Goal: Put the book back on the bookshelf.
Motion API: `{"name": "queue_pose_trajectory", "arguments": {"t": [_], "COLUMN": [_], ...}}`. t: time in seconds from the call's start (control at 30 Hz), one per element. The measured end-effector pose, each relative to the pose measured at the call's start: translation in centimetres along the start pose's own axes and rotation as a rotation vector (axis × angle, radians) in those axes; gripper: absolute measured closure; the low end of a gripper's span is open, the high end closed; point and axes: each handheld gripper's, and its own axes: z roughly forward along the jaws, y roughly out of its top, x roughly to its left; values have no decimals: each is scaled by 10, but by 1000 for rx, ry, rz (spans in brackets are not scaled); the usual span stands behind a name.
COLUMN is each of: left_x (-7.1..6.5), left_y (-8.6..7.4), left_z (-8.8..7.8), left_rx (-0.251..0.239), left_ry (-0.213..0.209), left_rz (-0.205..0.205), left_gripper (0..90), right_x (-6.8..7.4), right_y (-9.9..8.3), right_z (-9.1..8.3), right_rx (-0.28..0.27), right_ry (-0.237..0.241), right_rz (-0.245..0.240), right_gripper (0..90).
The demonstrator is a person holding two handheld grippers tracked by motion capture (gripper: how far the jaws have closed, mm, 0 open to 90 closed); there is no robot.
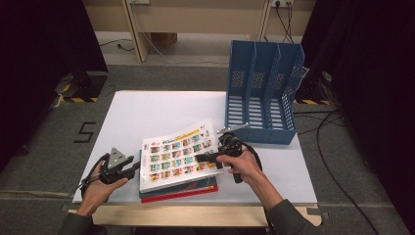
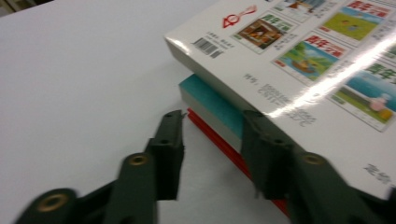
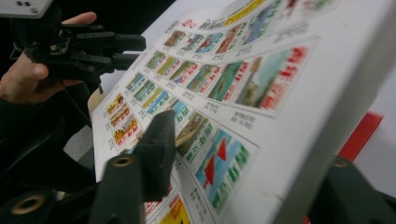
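Note:
A white book [image 1: 178, 152] with a grid of colour pictures on its cover tops a stack, over a teal book [image 2: 210, 100] and a red book [image 2: 215, 140]. My right gripper [image 1: 203, 157] is shut on the white book's right edge, which is tilted up off the stack. In the right gripper view one jaw lies on the cover [image 3: 261, 93] and the other sits under the edge. My left gripper [image 1: 134, 169] rests at the stack's left side. Its jaws [image 2: 214, 116] stand apart around the corner of the lower books, with one under the white book's overhang.
A blue three-slot file rack [image 1: 262, 93] stands on the white table [image 1: 147, 107] at the back right, just beyond my right gripper. Grey carpet, cables and dark curtains surround the table. The other hand and its gripper [image 3: 116, 46] show across the book.

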Motion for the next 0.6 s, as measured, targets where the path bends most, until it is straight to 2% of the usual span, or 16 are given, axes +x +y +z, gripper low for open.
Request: {"name": "queue_pose_trajectory", "arguments": {"t": [0.03,0.07,0.1,0.13,0.17,0.2,0.27,0.33,0.37,0.4,0.47,0.5,0.53,0.6], "left_x": [3,11,15,15,22,22,28,35,35,41,44,46,46,46], "left_y": [-1,-4,-6,-6,-8,-8,-11,-14,-14,-16,-19,-27,-27,-31], "left_z": [0,2,4,4,6,6,9,10,10,10,11,15,15,19], "left_rx": [-4,-17,-26,-26,-33,-33,-42,-63,-63,-78,-67,-15,-15,34], "left_ry": [4,1,-4,-4,-16,-16,-31,-56,-56,-50,-39,-31,-31,-17], "left_rz": [-26,-84,-122,-122,-172,-172,-217,-284,-284,-340,-356,-357,-357,-336], "left_gripper": [570,429,367,309,263,227,159,153,151,148,150,149,150,150], "right_x": [0,4,7,11,15,18,23,27,27,31,32,32,32,33], "right_y": [0,3,5,7,10,14,22,27,27,30,31,32,32,31], "right_z": [0,-4,-6,-8,-10,-12,-17,-20,-20,-24,-26,-32,-32,-33], "right_rx": [0,-18,-20,-20,-23,-22,-17,-6,-6,10,13,-3,-3,-5], "right_ry": [0,-5,-8,-13,-20,-24,-37,-39,-39,-51,-56,-61,-61,-61], "right_rz": [0,-33,-60,-80,-90,-106,-146,-163,-163,-180,-192,-190,-190,-186], "right_gripper": [512,570,584,600,614,624,656,667,667,669,673,681,681,684]}}
